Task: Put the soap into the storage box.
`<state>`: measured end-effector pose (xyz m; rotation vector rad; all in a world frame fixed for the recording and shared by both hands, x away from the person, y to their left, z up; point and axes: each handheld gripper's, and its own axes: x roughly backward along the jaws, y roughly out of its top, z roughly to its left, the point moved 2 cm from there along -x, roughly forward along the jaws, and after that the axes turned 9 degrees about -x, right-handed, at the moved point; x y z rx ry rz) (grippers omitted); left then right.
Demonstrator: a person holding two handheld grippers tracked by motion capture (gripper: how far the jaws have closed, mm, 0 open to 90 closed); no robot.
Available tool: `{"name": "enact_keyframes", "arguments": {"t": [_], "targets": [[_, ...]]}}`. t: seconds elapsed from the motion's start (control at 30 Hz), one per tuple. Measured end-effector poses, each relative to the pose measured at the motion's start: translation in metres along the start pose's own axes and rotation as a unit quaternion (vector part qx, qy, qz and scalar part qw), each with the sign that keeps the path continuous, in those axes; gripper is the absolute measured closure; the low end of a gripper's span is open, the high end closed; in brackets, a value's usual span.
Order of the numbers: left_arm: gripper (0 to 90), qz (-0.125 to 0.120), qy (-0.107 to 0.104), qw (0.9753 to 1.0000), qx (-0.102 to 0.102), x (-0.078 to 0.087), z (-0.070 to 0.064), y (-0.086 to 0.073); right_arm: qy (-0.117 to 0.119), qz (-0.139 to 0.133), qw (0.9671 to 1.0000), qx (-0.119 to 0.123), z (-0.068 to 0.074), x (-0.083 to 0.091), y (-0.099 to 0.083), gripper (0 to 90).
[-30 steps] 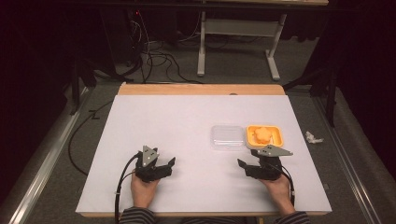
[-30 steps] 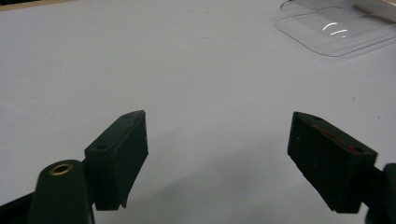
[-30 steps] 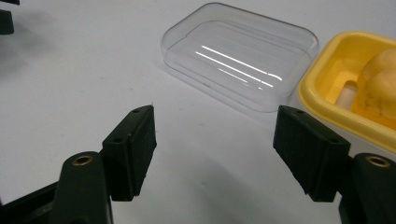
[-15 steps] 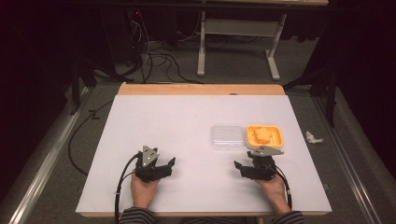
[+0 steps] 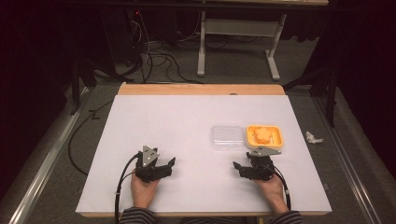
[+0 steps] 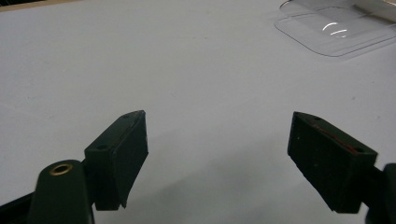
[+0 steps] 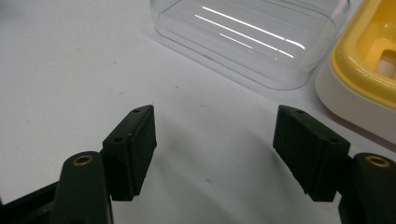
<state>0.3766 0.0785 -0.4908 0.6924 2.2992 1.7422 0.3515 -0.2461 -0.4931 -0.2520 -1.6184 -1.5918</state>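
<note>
White table [image 5: 187, 121] carries a clear lid [image 5: 227, 136] beside a yellow tray [image 5: 275, 138] toward its right edge; both hand-held grippers, left [image 5: 171, 163] and right [image 5: 238, 166], rest spread near the front edge.

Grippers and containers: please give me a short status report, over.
Left gripper open, empty, low over the table. Right gripper open, empty, just short of the clear lid. Yellow container beside the lid, uncovered. Nothing in the way.
</note>
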Motion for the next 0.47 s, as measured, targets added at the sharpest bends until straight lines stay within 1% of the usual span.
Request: {"name": "enact_keyframes", "arguments": {"t": [0.07, 0.17, 0.33, 0.43, 0.47], "targets": [[20.9, 0.000, 0.000, 1.0000, 0.000, 0.0000, 0.0000, 0.0000, 0.000, -0.002, 1.0000, -0.004, -0.0002, 0.0002, -0.0003, 30.6], [20.9, 0.000, 0.000, 1.0000, -0.002, 0.0002, 0.0002, -0.0002, -0.008, -0.007, 0.9999, -0.010, -0.0007, 0.0006, -0.0011, 30.6], [20.8, -0.001, -0.001, 1.0000, -0.001, 0.0004, 0.0001, -0.0001, -0.014, -0.009, 0.9999, 0.000, 0.0008, 0.0006, -0.0016, 30.5], [20.8, -0.001, -0.001, 1.0000, 0.001, 0.0004, 0.0000, 0.0001, -0.014, -0.009, 0.9999, -0.004, 0.0001, 0.0006, -0.0016, 30.3], [20.6, -0.001, -0.001, 1.0000, 0.001, 0.0004, 0.0000, 0.0001, -0.013, -0.008, 0.9998, -0.008, -0.0003, 0.0006, -0.0015, 30.1]]}}
